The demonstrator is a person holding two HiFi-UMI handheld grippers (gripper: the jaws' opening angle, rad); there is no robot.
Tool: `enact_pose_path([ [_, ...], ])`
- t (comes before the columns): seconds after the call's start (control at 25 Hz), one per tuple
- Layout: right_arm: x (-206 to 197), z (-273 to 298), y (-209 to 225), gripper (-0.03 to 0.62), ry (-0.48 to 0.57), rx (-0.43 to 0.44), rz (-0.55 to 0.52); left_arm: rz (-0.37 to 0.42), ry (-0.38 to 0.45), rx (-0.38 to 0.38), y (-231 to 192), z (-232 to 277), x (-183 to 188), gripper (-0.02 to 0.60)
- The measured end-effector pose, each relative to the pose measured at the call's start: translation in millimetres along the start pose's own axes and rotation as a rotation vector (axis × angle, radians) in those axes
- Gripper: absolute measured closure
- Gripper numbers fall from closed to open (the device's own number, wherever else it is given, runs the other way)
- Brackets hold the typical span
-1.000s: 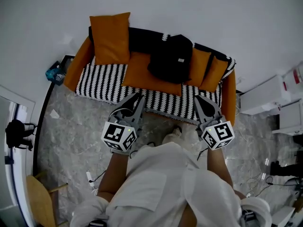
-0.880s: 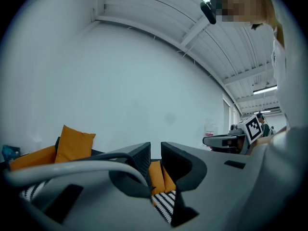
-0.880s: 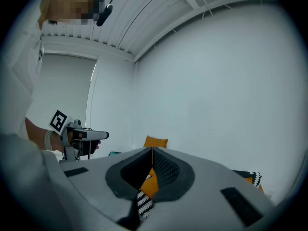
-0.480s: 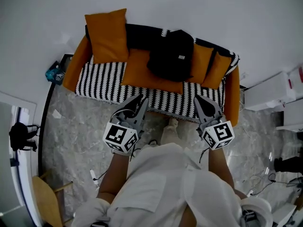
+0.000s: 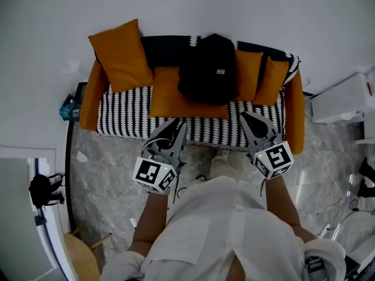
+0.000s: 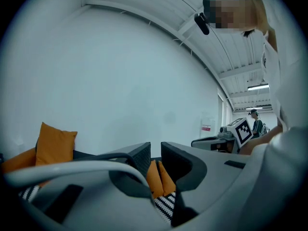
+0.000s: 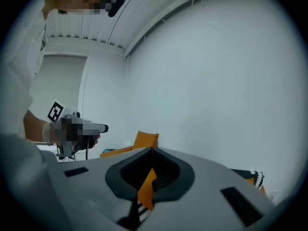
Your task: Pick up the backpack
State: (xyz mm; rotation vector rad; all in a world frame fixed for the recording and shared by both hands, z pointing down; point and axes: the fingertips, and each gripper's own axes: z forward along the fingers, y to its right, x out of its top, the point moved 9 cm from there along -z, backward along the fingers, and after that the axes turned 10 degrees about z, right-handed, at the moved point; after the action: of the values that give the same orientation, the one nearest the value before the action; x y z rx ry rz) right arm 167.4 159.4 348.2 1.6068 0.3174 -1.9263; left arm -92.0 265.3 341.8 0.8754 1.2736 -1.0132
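Striped sofa (image 5: 126, 113) with backpack (image 5: 206, 69), left hand-held gripper (image 5: 179, 123) held out level, slightly parted, right hand-held gripper (image 5: 246, 117) alongside, clenched empty.

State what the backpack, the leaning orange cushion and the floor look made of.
Backpack: likely matte black woven fabric; it slumps softly and shows no shine.
Orange cushion: plain matte cloth, plump with soft corners.
Floor: grey veining suggests marble or marble-look tile; which one, and how glossy, I cannot tell.
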Motion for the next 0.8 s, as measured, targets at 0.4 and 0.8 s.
enact_pose_path([
  [0.4, 12.6, 28.8, 75.2, 0.574, 0.002, 0.006, 0.009, 0.054, -0.033, -0.056, 1.2, 92.9, 17.5, 0.497],
  [0.8, 19.3, 41.1, 127.1, 0.574, -0.02, 0.023, -0.019, 0.09, -0.057, -0.075, 11.2, 148.8, 25.7, 0.497],
])
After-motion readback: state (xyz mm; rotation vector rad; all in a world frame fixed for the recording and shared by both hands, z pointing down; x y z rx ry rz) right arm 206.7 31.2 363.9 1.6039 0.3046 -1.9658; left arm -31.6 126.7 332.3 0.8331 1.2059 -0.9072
